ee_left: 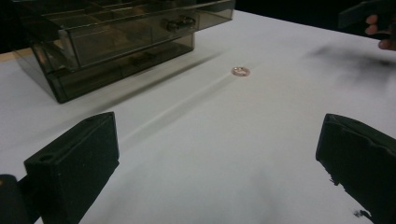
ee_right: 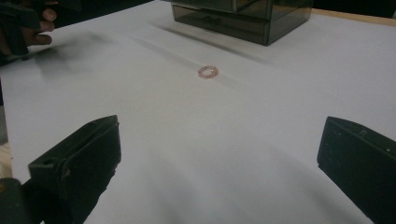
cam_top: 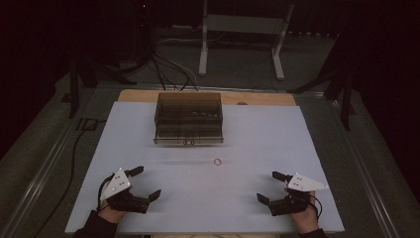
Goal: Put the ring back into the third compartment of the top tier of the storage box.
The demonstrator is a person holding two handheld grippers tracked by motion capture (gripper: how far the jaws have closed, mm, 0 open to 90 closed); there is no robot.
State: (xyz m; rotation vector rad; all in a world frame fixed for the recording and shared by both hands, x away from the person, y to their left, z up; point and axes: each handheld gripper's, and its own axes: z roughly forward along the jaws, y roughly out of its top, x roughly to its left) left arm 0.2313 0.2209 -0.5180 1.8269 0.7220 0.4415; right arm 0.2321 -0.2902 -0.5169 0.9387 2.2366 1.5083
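1. At the near left of the desk (cam_top: 148, 124), in the high view, the left gripper (cam_top: 146, 183) rests low over the white surface in the person's left hand (cam_top: 111, 214). Its fingers stand wide apart with nothing between them; in the left gripper view the left gripper (ee_left: 217, 154) shows only bare white surface between its two black fingers.
2. A grey three-cornered plate sits on top of the left gripper, and a cable trails from it toward the person's sleeve.
3. Behind the middle of the desk stands a smoked, see-through drawer box (cam_top: 188, 119), also seen in the left gripper view (ee_left: 116, 42) and the right gripper view (ee_right: 247, 16). Its front faces the person. In the left gripper view the upper drawer looks pulled out past the lower one.
4. Just right of centre lies the ring (cam_top: 218, 161), small and pinkish, flat on the white surface. It is in front of the box and apart from it, and lies between the two grippers, well apart from both. It also shows in the left gripper view (ee_left: 241, 71) and the right gripper view (ee_right: 208, 71).
5. At the near right, the right gripper (cam_top: 269, 187) is held in the right hand (cam_top: 303, 218), fingers spread wide and empty. The right gripper view confirms this for the right gripper (ee_right: 217, 156): bare desk between the fingers.
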